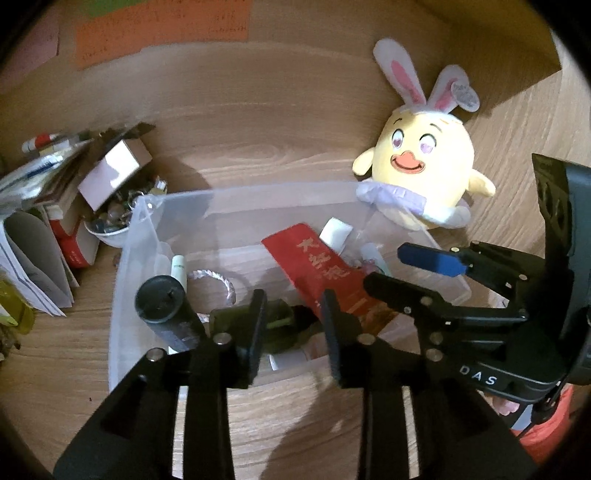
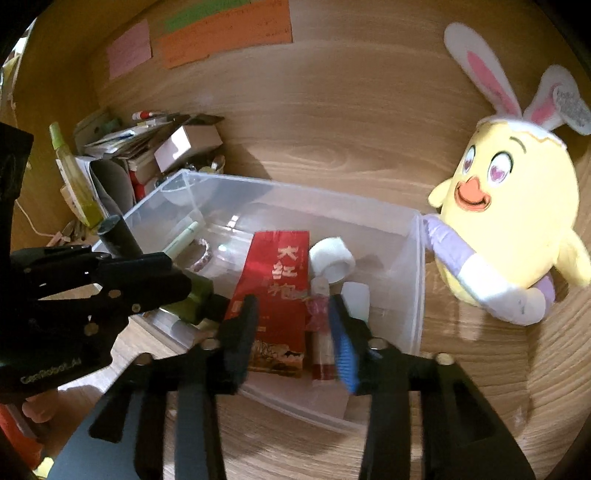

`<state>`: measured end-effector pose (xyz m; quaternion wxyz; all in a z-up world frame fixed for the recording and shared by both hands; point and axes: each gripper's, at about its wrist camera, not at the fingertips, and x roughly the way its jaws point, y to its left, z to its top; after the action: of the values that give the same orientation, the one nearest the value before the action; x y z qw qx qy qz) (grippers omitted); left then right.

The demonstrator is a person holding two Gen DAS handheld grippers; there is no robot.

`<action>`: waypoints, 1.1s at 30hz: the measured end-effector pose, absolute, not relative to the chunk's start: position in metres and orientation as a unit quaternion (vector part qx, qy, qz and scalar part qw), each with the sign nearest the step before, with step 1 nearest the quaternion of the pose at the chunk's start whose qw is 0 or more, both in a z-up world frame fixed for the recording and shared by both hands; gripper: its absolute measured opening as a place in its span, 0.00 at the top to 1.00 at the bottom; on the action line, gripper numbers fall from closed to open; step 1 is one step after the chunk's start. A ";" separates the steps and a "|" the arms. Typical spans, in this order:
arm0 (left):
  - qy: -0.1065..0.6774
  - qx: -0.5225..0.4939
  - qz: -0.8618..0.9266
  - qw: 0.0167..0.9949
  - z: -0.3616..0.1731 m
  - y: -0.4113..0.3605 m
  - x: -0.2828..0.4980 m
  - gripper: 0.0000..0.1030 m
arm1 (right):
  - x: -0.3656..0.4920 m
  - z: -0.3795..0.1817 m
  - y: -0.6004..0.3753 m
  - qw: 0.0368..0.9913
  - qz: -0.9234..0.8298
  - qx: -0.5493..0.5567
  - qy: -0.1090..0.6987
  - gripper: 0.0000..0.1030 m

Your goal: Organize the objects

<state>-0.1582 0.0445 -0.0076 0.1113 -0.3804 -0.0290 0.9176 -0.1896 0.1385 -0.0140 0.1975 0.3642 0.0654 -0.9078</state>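
Jaws of both our left gripper [image 1: 293, 325] and right gripper [image 2: 293, 332] stand apart, empty, over the clear bin [image 2: 415, 295], where the red packet [image 2: 275, 280] lies lengthwise ahead, nearer our right.

A wood-grain surface [image 2: 332, 155] is running back to a matching wooden wall [image 1: 314, 22], where paper notes [image 2: 225, 33], their writing too blurred to read, are hanging under warm, dim light.
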 end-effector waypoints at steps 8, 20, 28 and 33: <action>-0.023 -0.358 0.929 0.097 0.010 0.042 -0.140 0.50 | -0.180 0.003 0.144 0.196 -0.916 0.346 0.055 0.38; -0.034 -0.334 0.940 0.056 0.023 0.024 -0.112 0.25 | -0.150 0.020 0.150 0.194 -0.924 0.323 0.062 0.22; -0.027 -0.312 0.949 0.031 0.028 0.016 -0.088 0.13 | -0.126 0.027 0.149 0.195 -0.930 0.304 0.067 0.07; -0.020 -0.307 0.951 0.025 0.028 0.015 -0.075 0.09 | -0.114 0.027 0.146 0.194 -0.933 0.295 0.068 0.01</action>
<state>-0.0751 0.0151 0.0280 0.0254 -0.3066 -0.0202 0.9513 -0.1139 0.1465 0.0268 0.1935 0.2951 0.0675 -0.9332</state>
